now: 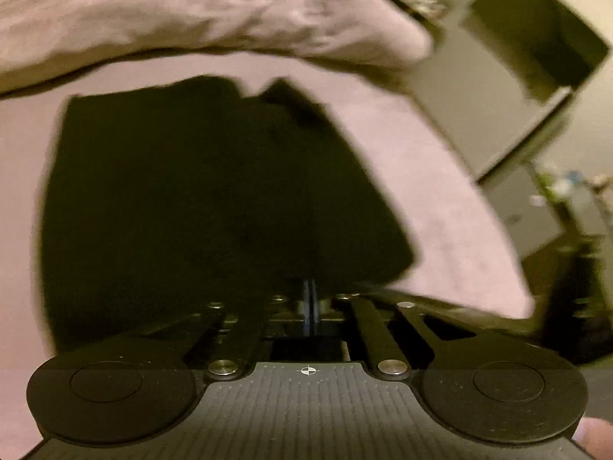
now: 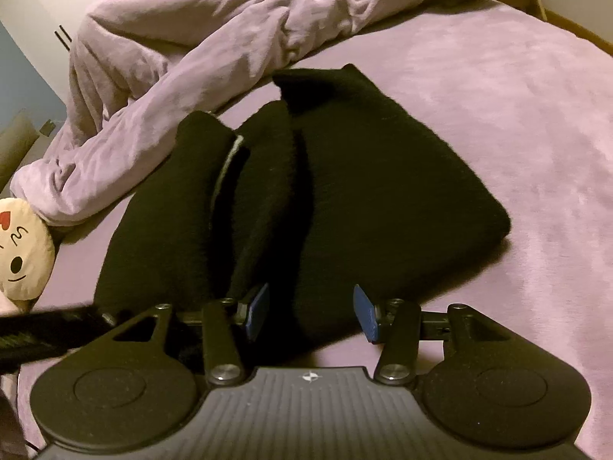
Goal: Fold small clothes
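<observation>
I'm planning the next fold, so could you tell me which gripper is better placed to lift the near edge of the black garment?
Probably the left gripper: its blue pads are shut at the black garment's near edge. The right gripper is open, its pads straddling the hem without pressing.

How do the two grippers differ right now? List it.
The left gripper has its jaws shut at the black garment's near edge; the right gripper has its jaws apart, astride that edge. The left view is blurred, the right sharp. Both point down at the garment on the purple bed.
</observation>
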The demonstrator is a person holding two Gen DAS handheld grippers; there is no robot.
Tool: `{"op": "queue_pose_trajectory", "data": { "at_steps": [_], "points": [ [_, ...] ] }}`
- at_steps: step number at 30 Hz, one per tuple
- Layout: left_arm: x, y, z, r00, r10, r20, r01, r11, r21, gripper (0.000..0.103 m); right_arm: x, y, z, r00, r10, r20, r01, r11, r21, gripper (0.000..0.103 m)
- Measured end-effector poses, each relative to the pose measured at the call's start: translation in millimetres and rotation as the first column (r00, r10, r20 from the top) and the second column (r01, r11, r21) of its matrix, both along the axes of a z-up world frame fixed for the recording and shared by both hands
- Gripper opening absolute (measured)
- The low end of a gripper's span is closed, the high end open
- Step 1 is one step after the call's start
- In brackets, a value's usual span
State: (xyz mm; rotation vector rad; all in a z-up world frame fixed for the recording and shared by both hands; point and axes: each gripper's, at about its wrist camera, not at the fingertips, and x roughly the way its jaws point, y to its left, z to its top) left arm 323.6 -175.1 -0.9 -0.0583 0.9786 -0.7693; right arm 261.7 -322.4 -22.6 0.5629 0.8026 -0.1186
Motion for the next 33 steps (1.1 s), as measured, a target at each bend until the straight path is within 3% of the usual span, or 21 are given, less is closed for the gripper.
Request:
{"op": "queue_pose_trajectory", "data": {
  "at_steps": [2, 4, 7, 9, 11, 14, 17, 20, 23, 27, 29, 33],
  "points": [
    [-3.5, -13.7, -3.1, 1.000, -0.026, 0.013, 0.026, 0.999, 0.038, 0.003, -0.7, -2.0, -0.5, 1.000, -0.004, -0.004, 0.004, 1.000, -0.002, 0.049],
    [-1.2, -13.6, -11.4, 1.000, 0.016, -0.010, -0.015, 0.996, 0.083, 0.007, -1.2, -4.3, 0.0, 1.000, -0.005, -0.008, 0.005, 1.000, -0.001, 0.050],
    [-0.2, 8.7, -7.8, 0.992, 0.080, -0.097, -0.078, 0.997, 0.024, 0.034, -3.4, -8.0, 2.0, 1.000, -0.003, -0.001, 0.003, 1.000, 0.000, 0.053],
    [-9.7, 24.4, 4.3, 0.994, 0.086, -0.067, -0.086, 0.996, 0.000, 0.065, -3.8, -12.4, 1.3, 1.000, -0.005, 0.003, 0.005, 1.000, 0.030, 0.054],
    [-18.2, 39.1, 17.0, 0.993, 0.115, -0.028, -0.114, 0.993, 0.015, 0.081, -2.2, -16.6, 0.4, 1.000, -0.015, 0.007, 0.015, 0.997, 0.079, 0.054],
    [-23.2, 66.4, 28.8, 0.981, 0.192, 0.013, -0.192, 0.981, 0.037, 0.084, 2.5, -19.0, 6.3, 0.999, -0.025, 0.021, 0.022, 0.995, 0.102, 0.054],
    [-17.0, 95.4, 27.5, 0.951, 0.303, 0.058, -0.307, 0.948, 0.078, 0.090, 6.8, -26.3, 12.0, 0.997, -0.058, 0.055, 0.049, 0.986, 0.162, 0.057],
    [-3.3, 120.4, 11.2, 0.915, 0.402, 0.003, -0.401, 0.911, 0.098, 0.090, 18.5, -31.5, 7.4, 0.995, -0.064, 0.081, 0.039, 0.957, 0.287, 0.062],
    [7.7, 139.4, -4.2, 0.880, 0.470, -0.075, -0.463, 0.882, 0.089, 0.090, 45.2, -25.1, -6.4, 0.997, 0.025, 0.068, -0.048, 0.933, 0.356, 0.071],
    [5.4, 153.2, -14.0, 0.853, 0.512, -0.105, -0.507, 0.859, 0.067, 0.090, 79.0, -14.4, -17.4, 0.996, 0.075, 0.052, -0.089, 0.925, 0.370, 0.072],
    [5.8, 155.2, -17.4, 0.845, 0.523, -0.116, -0.517, 0.853, 0.076, 0.090, 88.6, -6.6, -14.6, 0.992, 0.105, 0.069, -0.123, 0.923, 0.365, 0.061],
    [6.6, 160.6, -20.5, 0.834, 0.541, -0.107, -0.531, 0.841, 0.109, 0.090, 95.6, 13.9, -3.5, 0.974, 0.211, 0.079, -0.224, 0.943, 0.245, 0.057]
  ]
}}
